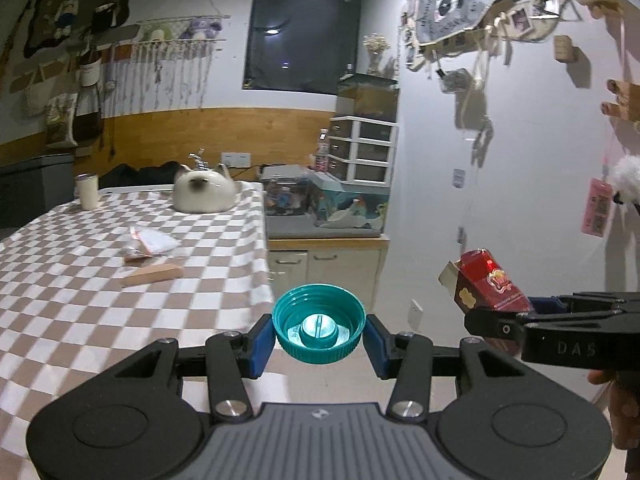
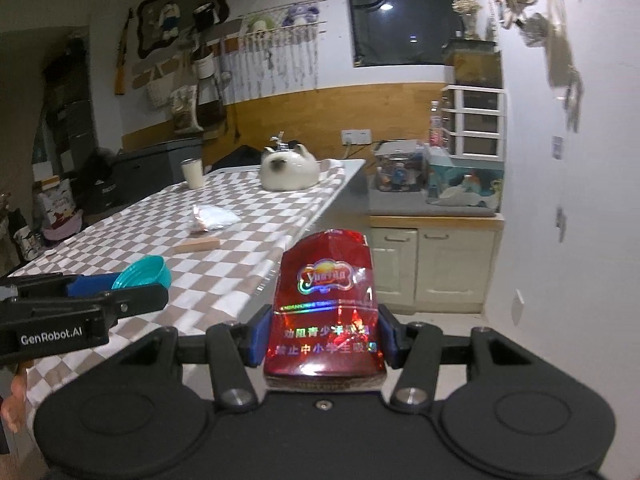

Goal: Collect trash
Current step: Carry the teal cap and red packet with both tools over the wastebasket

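The checkered counter [image 1: 80,280] fills the left of both views, a crumpled wrapper [image 1: 152,242] mid-left. The right gripper [image 2: 322,334] pinches a red cigarette pack [image 2: 326,304] at bottom centre; the left gripper [image 1: 319,336] clamps a teal cap [image 1: 319,328]. Carry both steadily, without loosening, to a bin.

Dim room, white walls [image 1: 520,128] with wood panelling [image 2: 360,108]. Dark window [image 1: 300,36], checkered table [image 1: 80,280], cream cabinet [image 2: 432,264].
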